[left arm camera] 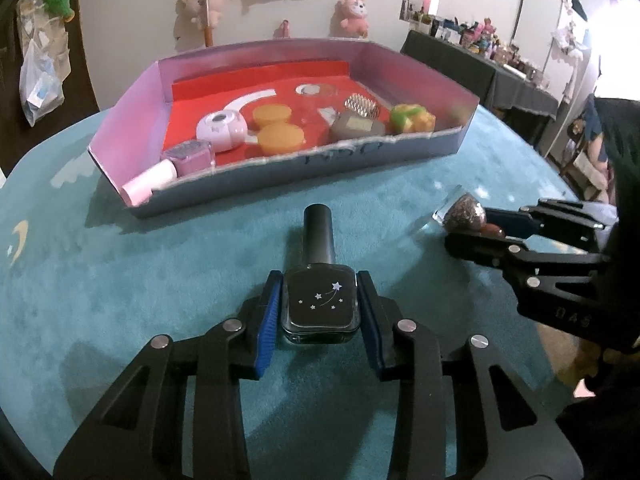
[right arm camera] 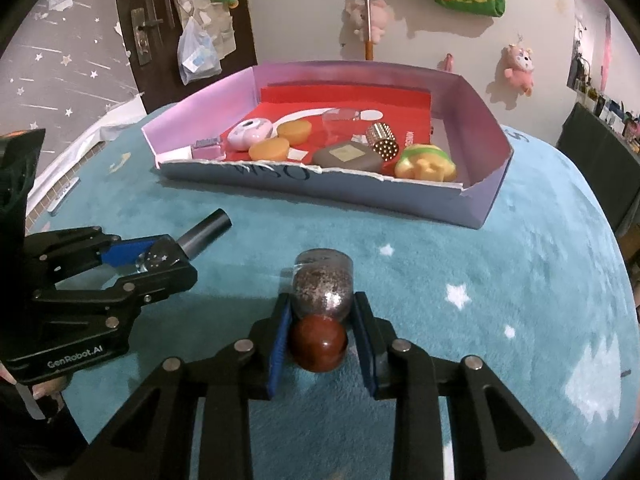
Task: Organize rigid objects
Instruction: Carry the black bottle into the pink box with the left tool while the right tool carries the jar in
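Left gripper [left arm camera: 318,312], seen along its fingers: the jaws are closed on the square glass body of a dark nail-polish bottle [left arm camera: 319,304] printed with small stars; its black cap [left arm camera: 318,234] points away toward the tray. The bottle's underside is hidden by the blue pads [left arm camera: 267,320].

Right gripper [right arm camera: 320,330]: the jaws clamp a glitter-filled bottle [right arm camera: 323,286] with a round reddish-brown cap [right arm camera: 318,344] turned toward the camera. Whether either bottle touches the teal tablecloth [right arm camera: 460,248] cannot be told. In the left wrist view the same gripper enters from the right edge, its body cut off by the frame.

A shallow cardboard tray [left arm camera: 424,146] with lilac inner walls and a red liner stands toward the far edge of the table, its torn front wall facing both grippers. Along that wall lie, from the left corner:

- a pink nail-polish bottle [left arm camera: 190,154] with a white cap [left arm camera: 150,182]
- a round white-and-pink device [left arm camera: 221,128]
- two orange discs [left arm camera: 276,126]
- a flat grey case [left arm camera: 357,128]
- a gold studded cylinder [left arm camera: 362,106] just behind the case
- a green-and-yellow toy [left arm camera: 412,118] near the right corner

A clear item [left arm camera: 316,90] further back is hard to make out. The front wall hides the lower parts of these things.

Plush toys [right arm camera: 520,66] hang on the wall beyond; a dark door [right arm camera: 160,28] with a plastic bag stands left.
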`<action>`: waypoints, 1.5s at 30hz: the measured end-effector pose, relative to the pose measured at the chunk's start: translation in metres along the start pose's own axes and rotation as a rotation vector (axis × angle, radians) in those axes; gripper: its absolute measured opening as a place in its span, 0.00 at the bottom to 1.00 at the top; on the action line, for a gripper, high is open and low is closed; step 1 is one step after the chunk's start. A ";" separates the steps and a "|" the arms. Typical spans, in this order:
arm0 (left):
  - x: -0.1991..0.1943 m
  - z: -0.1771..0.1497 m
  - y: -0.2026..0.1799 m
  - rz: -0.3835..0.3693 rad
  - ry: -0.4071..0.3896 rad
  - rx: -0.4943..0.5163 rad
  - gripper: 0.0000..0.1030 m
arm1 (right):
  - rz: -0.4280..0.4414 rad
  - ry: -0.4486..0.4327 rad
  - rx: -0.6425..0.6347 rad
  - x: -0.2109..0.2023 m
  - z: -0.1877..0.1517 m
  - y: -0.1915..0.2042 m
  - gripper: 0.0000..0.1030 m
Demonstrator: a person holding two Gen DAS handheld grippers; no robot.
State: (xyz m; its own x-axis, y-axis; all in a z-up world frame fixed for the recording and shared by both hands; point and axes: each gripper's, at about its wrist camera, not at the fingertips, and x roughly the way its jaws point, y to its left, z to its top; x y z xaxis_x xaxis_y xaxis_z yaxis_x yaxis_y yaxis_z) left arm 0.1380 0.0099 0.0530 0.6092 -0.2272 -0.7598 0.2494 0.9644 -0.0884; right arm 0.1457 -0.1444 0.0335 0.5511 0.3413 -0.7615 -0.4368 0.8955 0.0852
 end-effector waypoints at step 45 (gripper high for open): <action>0.155 0.206 0.051 0.035 0.283 0.039 0.33 | -0.194 0.379 -0.164 0.117 0.181 -0.063 0.31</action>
State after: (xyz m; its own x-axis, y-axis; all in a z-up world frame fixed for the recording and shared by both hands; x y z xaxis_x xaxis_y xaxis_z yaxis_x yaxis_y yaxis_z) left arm 0.4000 -0.0040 0.0637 0.3852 -0.1415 -0.9119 0.2643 0.9637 -0.0379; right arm 0.3664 -0.1097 0.0549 0.3479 0.0155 -0.9374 -0.4744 0.8653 -0.1618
